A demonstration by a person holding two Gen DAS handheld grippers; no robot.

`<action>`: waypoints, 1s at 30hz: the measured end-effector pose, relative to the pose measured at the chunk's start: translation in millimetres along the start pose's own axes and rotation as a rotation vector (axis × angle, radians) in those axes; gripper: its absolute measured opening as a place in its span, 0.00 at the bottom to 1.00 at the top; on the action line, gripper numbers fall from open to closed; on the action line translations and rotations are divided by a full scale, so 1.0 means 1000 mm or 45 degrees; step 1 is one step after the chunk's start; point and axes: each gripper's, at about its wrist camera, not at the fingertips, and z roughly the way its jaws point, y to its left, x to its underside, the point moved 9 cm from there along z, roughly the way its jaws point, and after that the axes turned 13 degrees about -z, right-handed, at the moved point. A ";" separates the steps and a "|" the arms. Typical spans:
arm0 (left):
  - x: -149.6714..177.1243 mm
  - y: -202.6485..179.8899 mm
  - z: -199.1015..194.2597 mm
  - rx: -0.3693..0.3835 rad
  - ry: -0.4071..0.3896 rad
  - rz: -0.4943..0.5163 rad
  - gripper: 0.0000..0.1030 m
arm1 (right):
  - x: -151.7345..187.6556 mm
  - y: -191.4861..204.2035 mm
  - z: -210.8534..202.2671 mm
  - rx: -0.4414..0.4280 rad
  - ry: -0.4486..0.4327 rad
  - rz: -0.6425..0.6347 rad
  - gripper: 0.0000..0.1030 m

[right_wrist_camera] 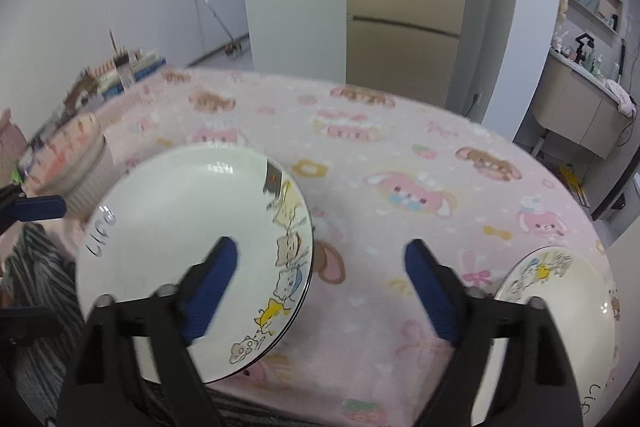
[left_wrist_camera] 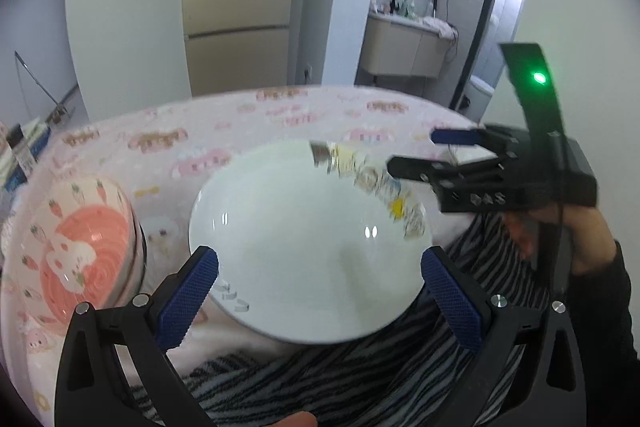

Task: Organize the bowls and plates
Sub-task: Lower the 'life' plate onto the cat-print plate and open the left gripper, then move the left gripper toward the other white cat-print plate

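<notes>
Both tongs hang open and empty over the pink cloth (right_wrist_camera: 360, 131): the left gripper (left_wrist_camera: 320, 267) above the white cartoon plate (left_wrist_camera: 308, 239), the right gripper (right_wrist_camera: 320, 259) beside it at three o'clock. A pink bowl (left_wrist_camera: 76, 243) sits at nine o'clock, a second plate (right_wrist_camera: 560, 291) at four o'clock.

White plate (left_wrist_camera: 304, 247) lies on pink cloth (left_wrist_camera: 224, 131) beside carrot-patterned bowl (left_wrist_camera: 76, 247).
</notes>
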 end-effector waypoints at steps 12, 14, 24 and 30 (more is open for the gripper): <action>-0.053 -0.067 -0.019 -0.040 -0.189 0.138 1.00 | -0.010 -0.037 -0.106 0.088 -0.194 0.043 1.00; -0.060 -0.081 -0.019 -0.019 -0.193 0.145 1.00 | -0.010 -0.044 -0.126 0.111 -0.226 0.047 1.00; -0.087 -0.153 -0.010 0.081 -0.206 0.176 1.00 | 0.010 -0.091 -0.196 0.261 -0.297 0.100 1.00; -0.095 -0.195 0.013 0.165 -0.145 0.192 1.00 | 0.035 -0.127 -0.218 0.313 -0.308 0.173 1.00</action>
